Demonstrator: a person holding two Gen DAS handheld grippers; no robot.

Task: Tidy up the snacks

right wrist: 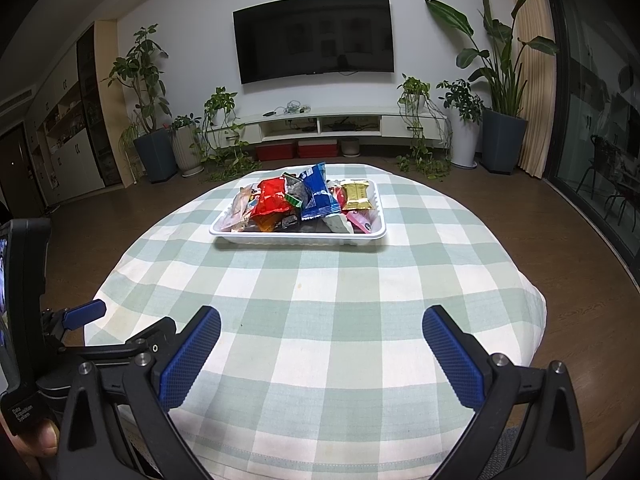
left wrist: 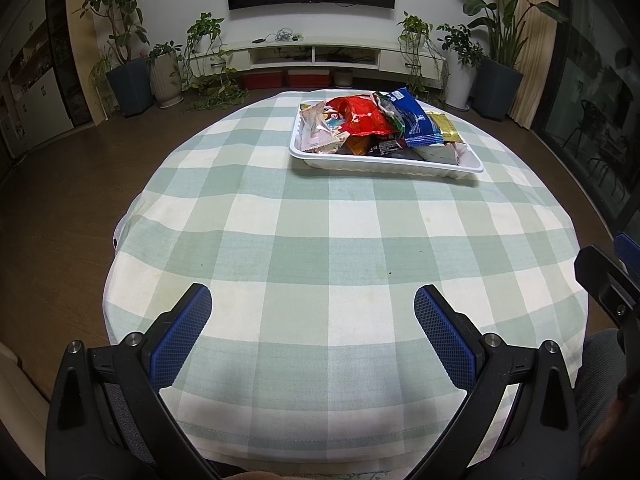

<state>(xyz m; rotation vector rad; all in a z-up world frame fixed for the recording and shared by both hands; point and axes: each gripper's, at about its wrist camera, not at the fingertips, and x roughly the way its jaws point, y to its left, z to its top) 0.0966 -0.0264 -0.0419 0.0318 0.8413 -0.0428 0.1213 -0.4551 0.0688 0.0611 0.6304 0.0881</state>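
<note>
A white tray (left wrist: 384, 165) stands on the far part of a round table with a green-and-white checked cloth (left wrist: 320, 240). It holds several snack packets: a red bag (left wrist: 360, 116), a blue bag (left wrist: 416, 120), a gold packet (left wrist: 444, 126) and a pink one (left wrist: 320, 128). The tray also shows in the right wrist view (right wrist: 296, 237), with the red bag (right wrist: 274, 196), blue bag (right wrist: 320, 194) and gold packet (right wrist: 357, 196). My left gripper (left wrist: 312, 308) is open and empty above the near cloth. My right gripper (right wrist: 320, 328) is open and empty, also near the table's front.
The right gripper's body shows at the left wrist view's right edge (left wrist: 608, 280); the left gripper's body shows at the right wrist view's left edge (right wrist: 60, 328). Beyond the table are a TV (right wrist: 314, 36), a low white cabinet (right wrist: 320, 124) and potted plants (right wrist: 152, 152).
</note>
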